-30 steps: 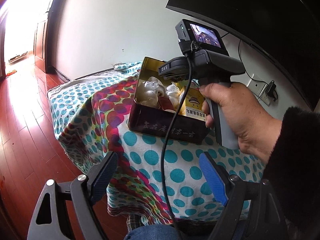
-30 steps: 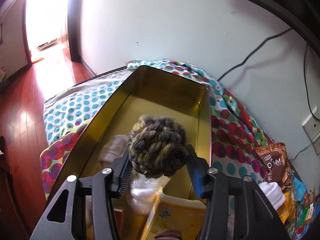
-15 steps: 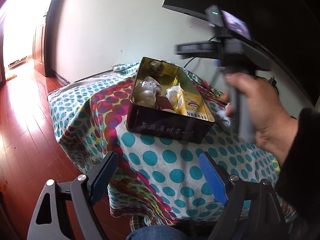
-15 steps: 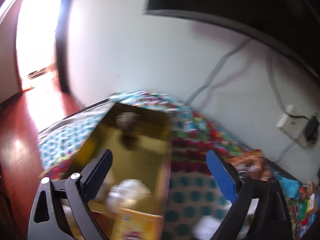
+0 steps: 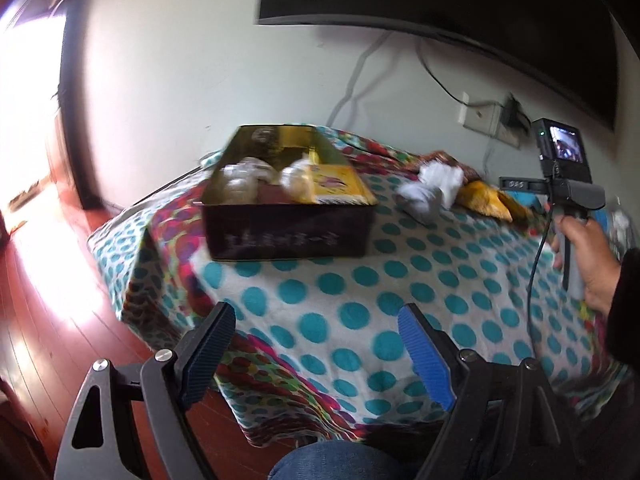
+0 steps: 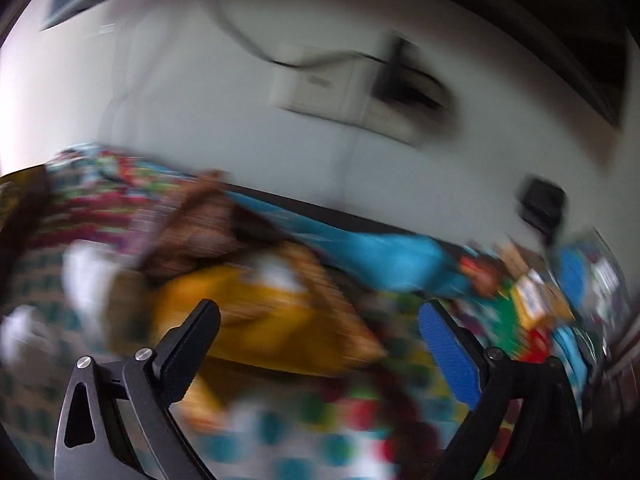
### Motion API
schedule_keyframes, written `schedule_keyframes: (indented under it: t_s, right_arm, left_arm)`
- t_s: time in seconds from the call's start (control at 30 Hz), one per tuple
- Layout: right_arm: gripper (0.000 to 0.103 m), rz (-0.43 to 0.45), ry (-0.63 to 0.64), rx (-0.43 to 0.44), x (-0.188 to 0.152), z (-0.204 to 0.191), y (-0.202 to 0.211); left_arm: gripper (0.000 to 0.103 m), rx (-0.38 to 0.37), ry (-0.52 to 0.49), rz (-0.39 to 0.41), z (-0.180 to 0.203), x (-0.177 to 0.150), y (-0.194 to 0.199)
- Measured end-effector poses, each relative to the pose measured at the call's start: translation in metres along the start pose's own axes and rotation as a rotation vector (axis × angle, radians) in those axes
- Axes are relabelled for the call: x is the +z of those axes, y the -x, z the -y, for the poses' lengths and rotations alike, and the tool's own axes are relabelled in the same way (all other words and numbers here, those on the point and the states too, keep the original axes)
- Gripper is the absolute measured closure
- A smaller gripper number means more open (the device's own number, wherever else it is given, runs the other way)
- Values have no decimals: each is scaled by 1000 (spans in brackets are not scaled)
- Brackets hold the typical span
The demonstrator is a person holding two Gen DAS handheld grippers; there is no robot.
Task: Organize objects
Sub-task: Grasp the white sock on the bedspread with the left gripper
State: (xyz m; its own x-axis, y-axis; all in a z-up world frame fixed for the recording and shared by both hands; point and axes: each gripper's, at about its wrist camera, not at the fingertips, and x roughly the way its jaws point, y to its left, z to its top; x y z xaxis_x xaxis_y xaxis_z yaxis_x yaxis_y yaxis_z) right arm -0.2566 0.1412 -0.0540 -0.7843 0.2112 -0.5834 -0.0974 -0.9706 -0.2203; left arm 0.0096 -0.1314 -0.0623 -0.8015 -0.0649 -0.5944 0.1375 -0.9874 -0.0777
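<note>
A dark tin (image 5: 288, 236) with a gold inside stands on the dotted cloth (image 5: 360, 288). It holds several items, among them white wrapped lumps and a yellow box (image 5: 340, 184). My left gripper (image 5: 316, 316) hangs open and empty over the table's near edge, short of the tin. To the right of the tin lie a white crumpled wrap (image 5: 430, 188) and a yellow packet (image 5: 486, 202). A hand (image 5: 588, 256) holds the right gripper's handle at the far right. In the blurred right wrist view, my right gripper (image 6: 318, 312) is opening, with nothing between its jaws, above the yellow packet (image 6: 260, 320).
A brown packet (image 6: 192, 232), a blue packet (image 6: 384, 256) and several colourful packets (image 6: 532, 304) crowd the table's right side. A wall socket (image 6: 352, 92) with cables and a dark screen (image 5: 440, 8) are behind. Red wooden floor (image 5: 48, 320) lies to the left.
My right gripper let go of the brown and yellow yarn ball inside the tin, opened wide and swung right to the packets. The left gripper's view shifted to the right and rolled.
</note>
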Motion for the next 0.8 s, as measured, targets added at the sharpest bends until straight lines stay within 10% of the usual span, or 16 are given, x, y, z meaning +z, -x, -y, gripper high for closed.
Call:
schedule_keyframes:
  t_s: [0.2,0.47,0.8]
  right_arm:
    - [1,-36,-226,35,-20,67,-13]
    - [0,-17,-180,37,-14,57,-8]
    - [0,-19,-213,61,-13,63,-9]
  left_arm:
    - [17,-43,-71,22,50,13,-18]
    - [17,-91,-146,41,124,78,-72]
    - [17,50,-155,-73,148,106,-161]
